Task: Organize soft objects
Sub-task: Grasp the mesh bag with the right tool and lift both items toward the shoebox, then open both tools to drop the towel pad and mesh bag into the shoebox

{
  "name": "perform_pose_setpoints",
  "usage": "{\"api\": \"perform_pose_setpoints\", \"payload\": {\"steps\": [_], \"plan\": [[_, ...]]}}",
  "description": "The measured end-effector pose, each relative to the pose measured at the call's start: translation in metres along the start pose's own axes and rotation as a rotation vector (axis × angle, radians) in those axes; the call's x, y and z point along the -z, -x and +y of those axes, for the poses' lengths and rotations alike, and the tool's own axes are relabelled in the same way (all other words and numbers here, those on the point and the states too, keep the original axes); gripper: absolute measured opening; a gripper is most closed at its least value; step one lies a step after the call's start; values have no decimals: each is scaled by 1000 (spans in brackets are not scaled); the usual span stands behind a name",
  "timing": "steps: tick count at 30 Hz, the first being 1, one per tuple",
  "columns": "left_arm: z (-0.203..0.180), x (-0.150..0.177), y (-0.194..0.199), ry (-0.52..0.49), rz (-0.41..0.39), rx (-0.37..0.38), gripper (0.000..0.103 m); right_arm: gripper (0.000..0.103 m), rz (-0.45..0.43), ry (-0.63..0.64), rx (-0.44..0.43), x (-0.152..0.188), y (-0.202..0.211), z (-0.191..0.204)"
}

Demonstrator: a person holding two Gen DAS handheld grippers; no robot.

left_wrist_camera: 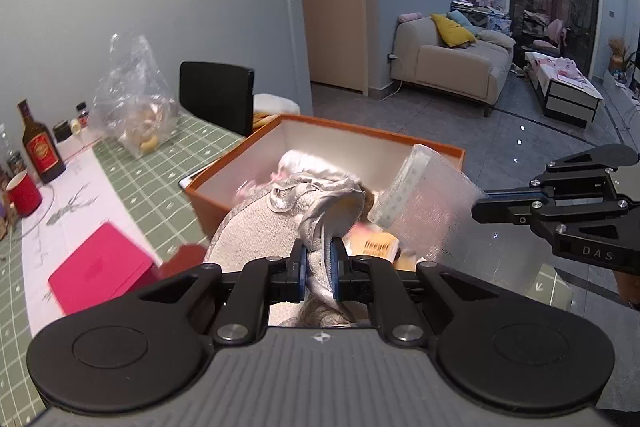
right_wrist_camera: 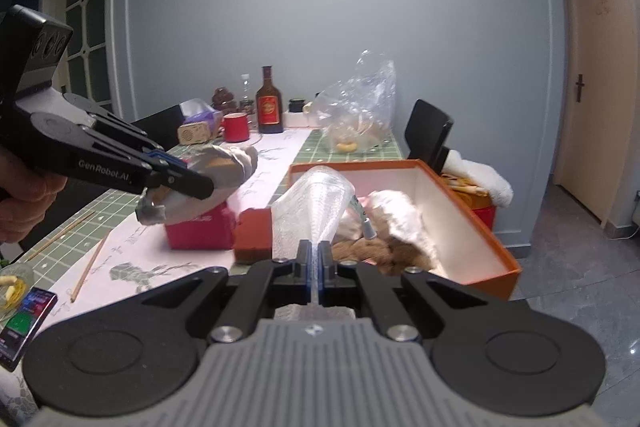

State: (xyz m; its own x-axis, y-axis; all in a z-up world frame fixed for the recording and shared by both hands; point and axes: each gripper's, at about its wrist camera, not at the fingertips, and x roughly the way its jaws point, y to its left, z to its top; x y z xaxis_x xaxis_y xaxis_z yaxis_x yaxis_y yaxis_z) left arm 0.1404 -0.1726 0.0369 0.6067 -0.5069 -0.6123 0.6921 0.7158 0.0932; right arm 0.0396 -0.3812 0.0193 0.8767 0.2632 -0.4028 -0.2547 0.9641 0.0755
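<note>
Ahead of both grippers sits the orange box on the bench. The left gripper is clamped on a grey slipper raised beside the box. The right gripper pinches a clear mesh pouch. The thin pouch could slip free; the slipper might snag the rim.

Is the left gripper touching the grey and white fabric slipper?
Touching. In the left wrist view the left gripper is shut on the grey and white fabric slipper, pads pressing its folded edge from both sides.
</note>
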Motion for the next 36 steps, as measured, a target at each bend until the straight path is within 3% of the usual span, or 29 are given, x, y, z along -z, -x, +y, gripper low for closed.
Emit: {"api": "perform_pose_setpoints", "payload": {"steps": [11,17,26,36], "plan": [[-34,-44,-41,-49,-56,23,13,0,-3,-29,71,-23,-15,-56],[-48,-55,-66,-121,-24,-2,13,0,8,-39,93,-38,-35,-75],[-48,-53,-95,-90,-3,-11,14,0,59,-99,76,-47,-77,-108],[-47,-37,-127,-71,96,10,14,0,167,-129,45,-31,-127,-111]]}}
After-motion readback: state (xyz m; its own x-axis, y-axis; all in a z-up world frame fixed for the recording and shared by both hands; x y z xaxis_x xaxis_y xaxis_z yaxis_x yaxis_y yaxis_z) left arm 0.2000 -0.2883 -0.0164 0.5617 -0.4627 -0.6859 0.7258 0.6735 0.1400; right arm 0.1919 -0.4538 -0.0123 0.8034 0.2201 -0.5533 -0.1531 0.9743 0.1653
